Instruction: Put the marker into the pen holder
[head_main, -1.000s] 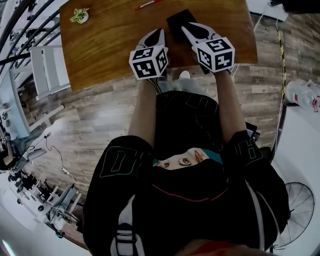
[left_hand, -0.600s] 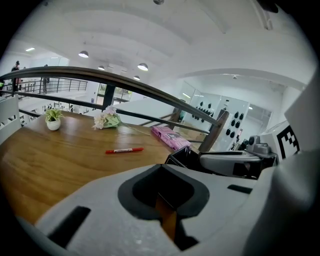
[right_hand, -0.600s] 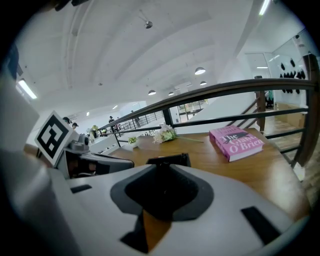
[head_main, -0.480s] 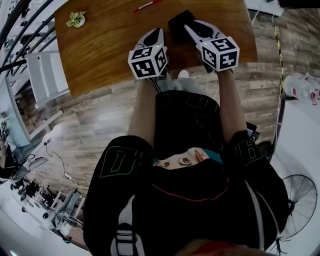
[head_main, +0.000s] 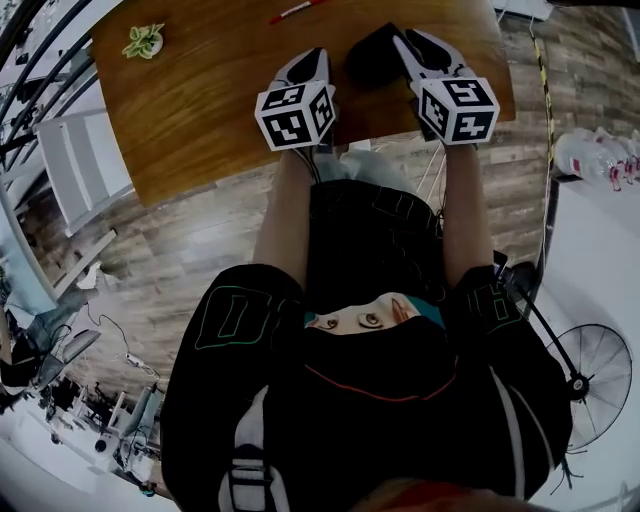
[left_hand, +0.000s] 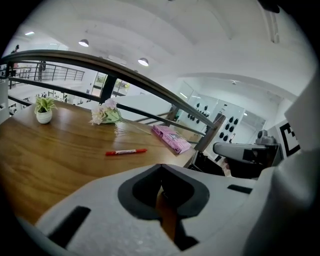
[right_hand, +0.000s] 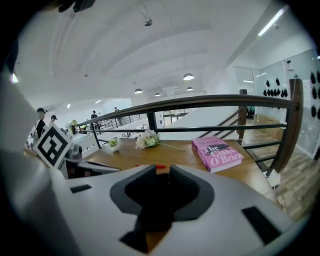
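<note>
The red marker (head_main: 297, 10) lies flat on the far side of the wooden table (head_main: 200, 110); it also shows in the left gripper view (left_hand: 126, 151) and just past the right jaw tips (right_hand: 160, 165). A black pen holder (head_main: 368, 55) sits at the table's near right. My right gripper (head_main: 402, 38) is at its right side, jaws nearly together with the black holder filling the space between them (right_hand: 162, 170). My left gripper (head_main: 312, 58) hovers over the near table edge, shut and empty (left_hand: 160, 170), well short of the marker.
A small potted plant (head_main: 143, 40) stands at the far left corner. A pink book (right_hand: 217, 152) and a bunch of flowers (right_hand: 146, 139) lie along the table's far edge, under a railing. Wood floor lies below the near edge.
The right gripper has moved farther over the table and a little right, and the black holder has shifted with it. The left gripper has hardly moved.
</note>
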